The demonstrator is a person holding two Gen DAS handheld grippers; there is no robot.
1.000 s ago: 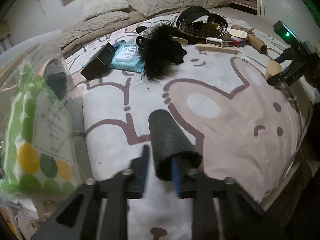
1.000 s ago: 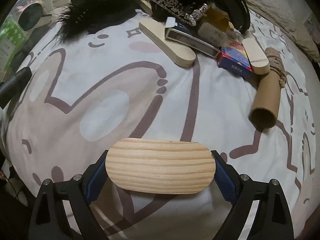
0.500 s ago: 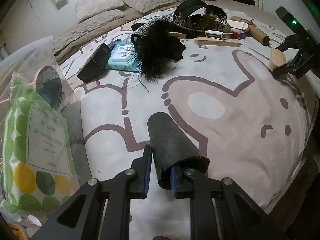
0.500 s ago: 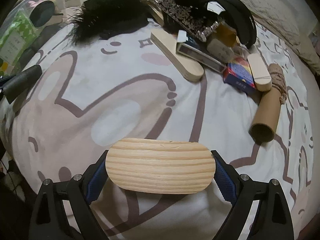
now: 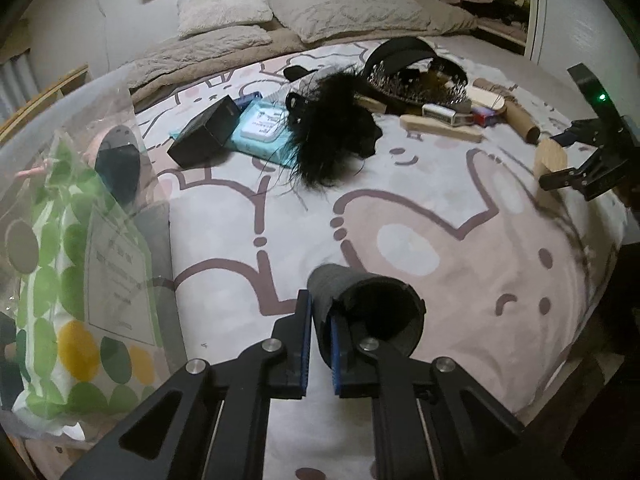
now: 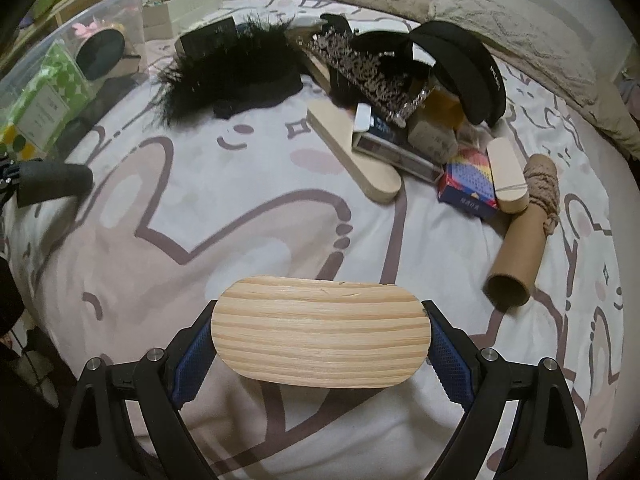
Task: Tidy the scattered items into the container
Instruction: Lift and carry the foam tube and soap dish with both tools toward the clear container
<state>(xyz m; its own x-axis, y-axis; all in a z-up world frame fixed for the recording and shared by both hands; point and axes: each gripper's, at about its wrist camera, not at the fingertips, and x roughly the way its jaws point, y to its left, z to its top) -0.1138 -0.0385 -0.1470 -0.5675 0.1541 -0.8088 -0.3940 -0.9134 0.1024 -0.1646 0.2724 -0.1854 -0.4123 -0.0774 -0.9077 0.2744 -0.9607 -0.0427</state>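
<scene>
My left gripper [image 5: 320,334] is shut on the rim of a dark grey foam tube [image 5: 362,308], held above the bed near its front edge. The tube also shows in the right wrist view [image 6: 52,186]. My right gripper [image 6: 320,336] is shut on an oval wooden block [image 6: 320,330], seen at the right in the left wrist view [image 5: 552,160]. The clear plastic container [image 5: 60,128] stands at the left and holds a green dotted packet [image 5: 80,276] and a dark round item [image 5: 118,168].
On the patterned bedspread [image 6: 240,220] lie a black feather piece [image 6: 228,66], a black box [image 5: 204,132], a blue wipes pack [image 5: 262,124], wooden pieces [image 6: 352,158], a tiara [image 6: 368,68], a black visor [image 6: 468,68], a colourful box [image 6: 468,184] and a cardboard tube [image 6: 516,256].
My left gripper has tilted so the tube's open end now faces the camera, and the container has come nearer. My right gripper has pulled back a little with the block.
</scene>
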